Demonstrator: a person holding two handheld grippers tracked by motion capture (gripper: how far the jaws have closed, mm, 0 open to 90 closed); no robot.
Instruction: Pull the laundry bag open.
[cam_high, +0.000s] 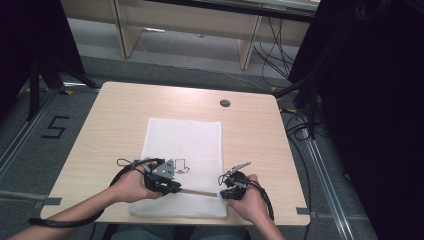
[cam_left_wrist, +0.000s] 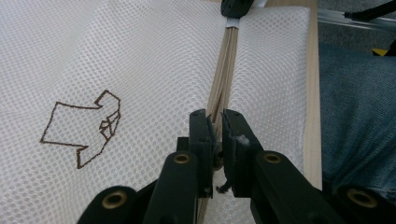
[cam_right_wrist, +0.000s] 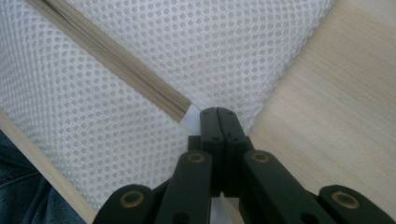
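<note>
In the high view a light wooden table (cam_high: 125, 115) stood on a grey floor, dark curtains at both sides, with a white mesh bag (cam_high: 183, 145) lying at its middle and reaching the near edge. A beige zipper (cam_high: 197, 192) ran across the lower part of the bag, between the left gripper (cam_high: 172, 186) at lower centre-left and the right gripper (cam_high: 223, 192) at lower centre-right. In the left gripper view the zipper (cam_left_wrist: 224, 70) climbed from the bottom centre to the top of the frame, and the left gripper (cam_left_wrist: 219, 126) had its jaws nearly together, clamped on the zipper's near end; a brown outline drawing (cam_left_wrist: 84, 126) sat on the mesh at the left. In the right gripper view the zipper (cam_right_wrist: 116, 63) ran from the upper left to the centre, where the right gripper (cam_right_wrist: 218, 112), jaws pressed fully together, pinched the white tab (cam_right_wrist: 190, 116) at its end beside the bare table (cam_right_wrist: 336, 107).
</note>
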